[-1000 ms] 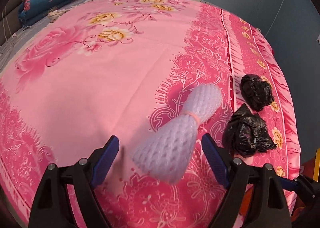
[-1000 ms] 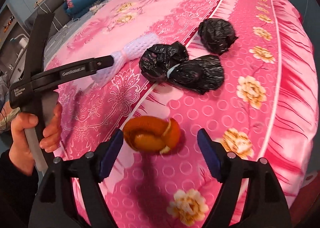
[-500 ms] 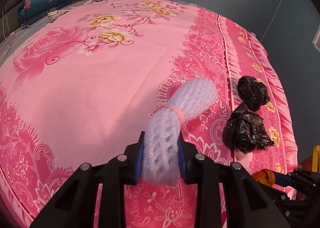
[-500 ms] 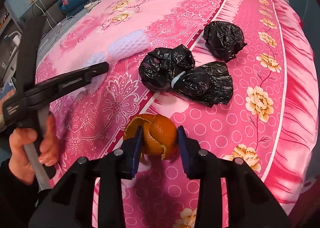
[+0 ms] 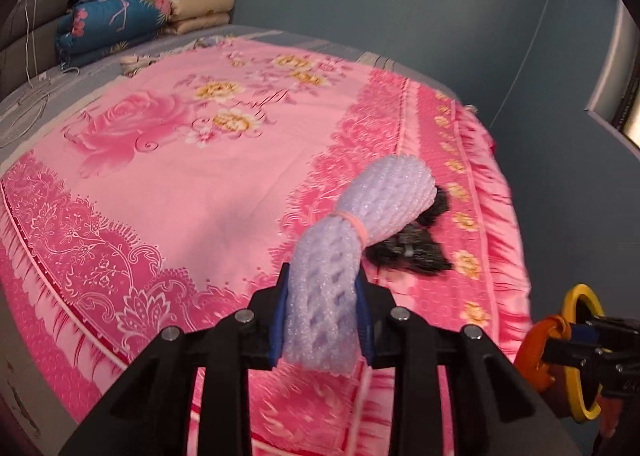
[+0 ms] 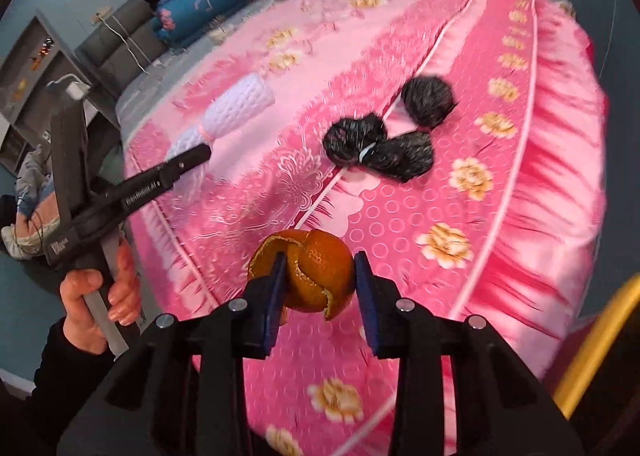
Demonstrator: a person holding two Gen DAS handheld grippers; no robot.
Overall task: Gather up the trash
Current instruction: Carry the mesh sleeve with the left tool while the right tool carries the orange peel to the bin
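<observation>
The left gripper [image 5: 322,320], low in the middle of its own view, has just closed its 2 blue pads on the near end of a white foam net sleeve [image 5: 360,232], which is pinched at its middle by a pink rubber band [image 5: 354,225]. The sleeve's far end sticks up toward the right of centre, clear of the pink floral bedspread [image 5: 168,192].

In the right wrist view, the right gripper [image 6: 318,296] has likewise just closed, and now clamps an orange peel [image 6: 308,276] at lower centre, the curled rind held off the bed. The left hand [image 6: 100,296] grips its tool's handle at the lower left of that frame.

2 black plastic bags lie on the bedspread at upper right of centre: a tied bundle [image 6: 380,150] cinched with a white band, and just beyond it a round black bag [image 6: 428,102]. They appear to touch or nearly so; motion blur makes it hard to tell.

Folded quilts [image 5: 132,22] are stacked at the upper left, at the bed's far end. A yellow rim [image 5: 580,352] shows at the lower right edge of the left view.
</observation>
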